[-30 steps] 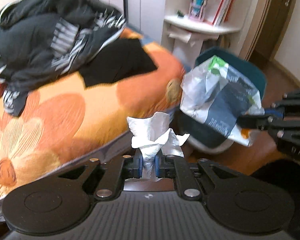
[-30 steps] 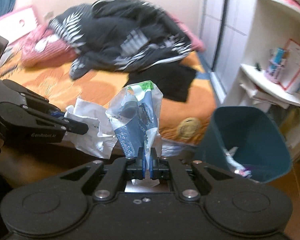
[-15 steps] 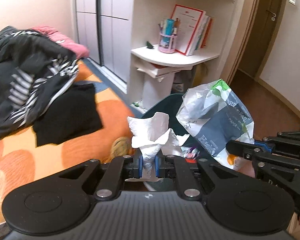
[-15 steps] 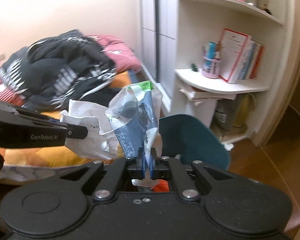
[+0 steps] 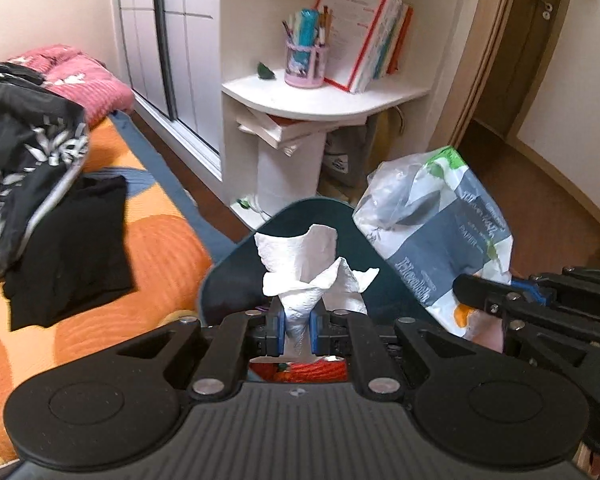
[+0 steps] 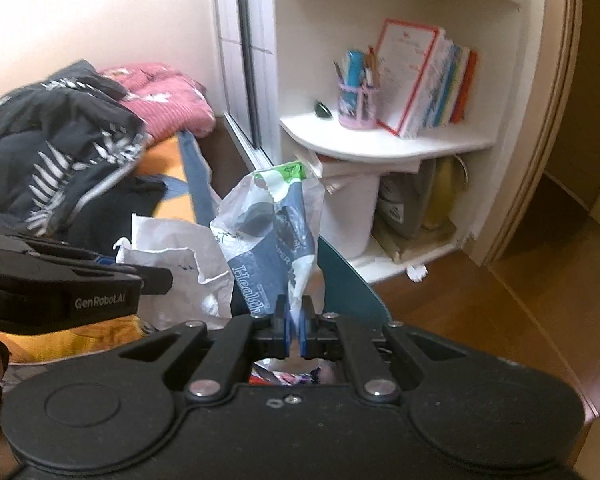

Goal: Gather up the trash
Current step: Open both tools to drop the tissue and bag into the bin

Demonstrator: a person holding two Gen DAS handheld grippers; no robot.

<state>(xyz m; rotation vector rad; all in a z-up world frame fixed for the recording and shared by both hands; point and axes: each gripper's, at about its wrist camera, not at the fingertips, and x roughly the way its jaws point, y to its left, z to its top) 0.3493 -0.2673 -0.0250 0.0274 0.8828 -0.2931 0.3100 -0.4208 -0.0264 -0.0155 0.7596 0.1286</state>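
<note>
We hold a crumpled white paper tissue (image 5: 300,276) in the left gripper (image 5: 298,326) and a printed plastic wrapper (image 6: 276,236) in the right gripper (image 6: 294,328), both jaws clamped tight, poised above the teal plastic bin (image 5: 236,272) (apparently for dropping).

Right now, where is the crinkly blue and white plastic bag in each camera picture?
Left wrist view: the plastic bag is right of centre, pinched by the right gripper at the right edge.
Right wrist view: the bag stands in the centre, rising from the gripper's shut jaws.
Shared landmark: the pink pencil cup on the white shelf.
</note>
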